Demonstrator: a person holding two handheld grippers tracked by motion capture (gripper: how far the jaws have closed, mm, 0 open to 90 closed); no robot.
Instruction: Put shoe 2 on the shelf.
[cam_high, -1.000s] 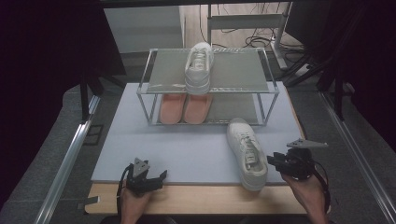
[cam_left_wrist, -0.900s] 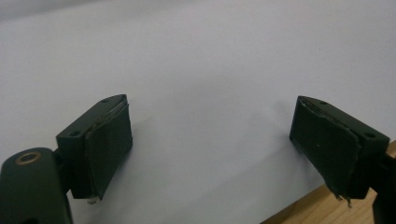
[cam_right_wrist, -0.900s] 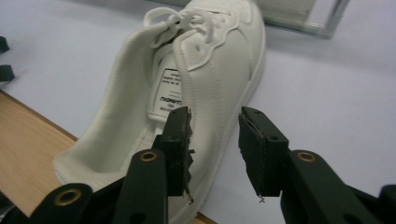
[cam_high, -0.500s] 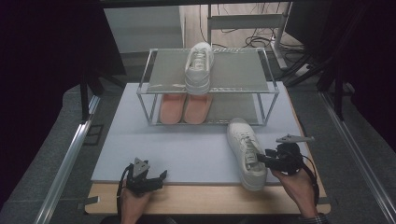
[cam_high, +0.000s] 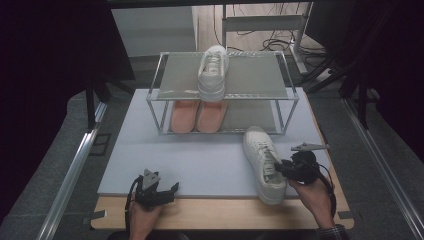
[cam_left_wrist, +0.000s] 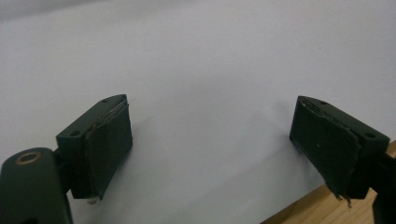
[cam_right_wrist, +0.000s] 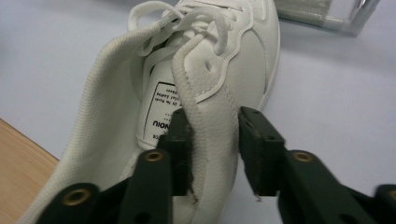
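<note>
One sneaker (cam_high: 265, 164) (lengthwise) toe toward rack (cam_high: 222, 92).

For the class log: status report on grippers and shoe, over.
Right gripper closing on white shoe side wall. Left gripper open, idle on mat. Rack ahead, path clear.

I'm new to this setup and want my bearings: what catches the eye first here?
The white sneaker lying on the pale mat at the front right, with the right tool closing its jaws over the side wall of the collar. Behind it stands a two-shelf rack with a matching white sneaker on top and a pair of orange soles below.
</note>
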